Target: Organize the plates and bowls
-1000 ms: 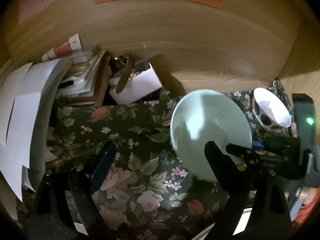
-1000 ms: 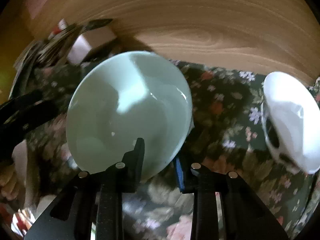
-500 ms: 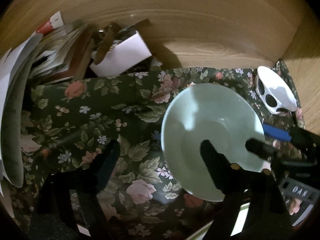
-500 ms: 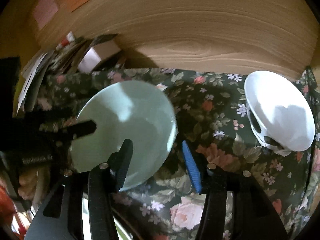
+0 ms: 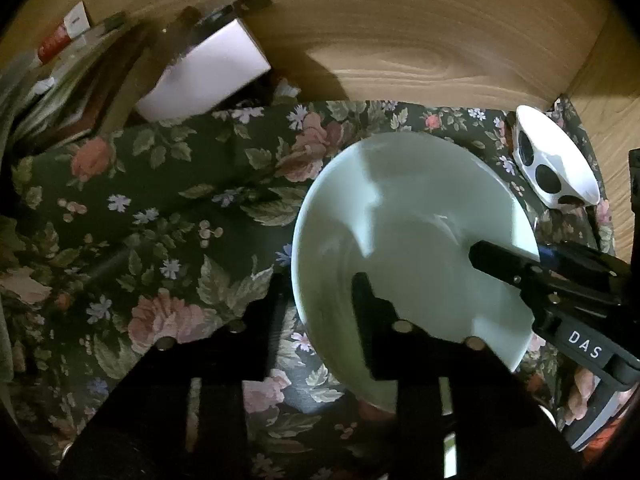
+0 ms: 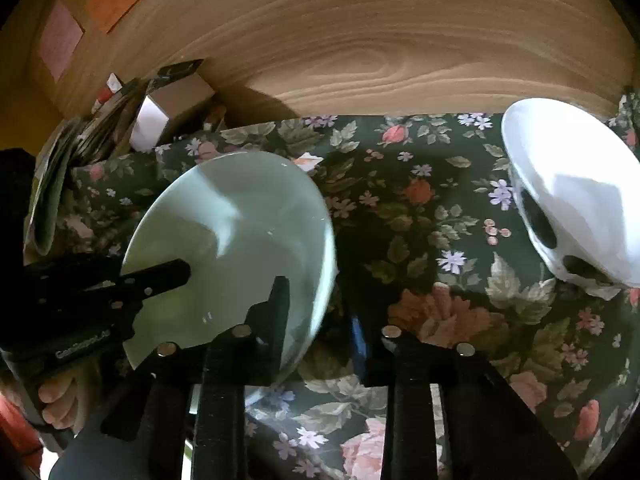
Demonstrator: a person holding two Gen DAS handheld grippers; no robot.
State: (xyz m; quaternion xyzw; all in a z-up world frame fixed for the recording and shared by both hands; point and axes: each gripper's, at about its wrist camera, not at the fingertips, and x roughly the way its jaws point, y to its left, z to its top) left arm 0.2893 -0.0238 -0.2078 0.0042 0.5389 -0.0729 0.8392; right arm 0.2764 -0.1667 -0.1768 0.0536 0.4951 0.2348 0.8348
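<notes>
A pale green bowl (image 5: 412, 236) is held above the floral cloth (image 5: 168, 208). My left gripper (image 5: 320, 300) has closed over its near rim, one finger inside the bowl and one outside. My right gripper (image 6: 320, 308) straddles the bowl's (image 6: 236, 240) right rim with a visible gap on the outer side. A white bowl with black spots (image 6: 572, 200) stands tilted at the far right, also in the left wrist view (image 5: 554, 168).
A wooden wall (image 6: 360, 40) rises behind the cloth. A white box (image 5: 204, 76) and a stack of books and papers (image 5: 60, 76) sit at the back left. The right gripper's body (image 5: 568, 300) shows in the left wrist view.
My left gripper has closed from wide open onto the green bowl's rim. My right gripper's jaws have opened wider. Both views have dropped lower toward the cloth.
</notes>
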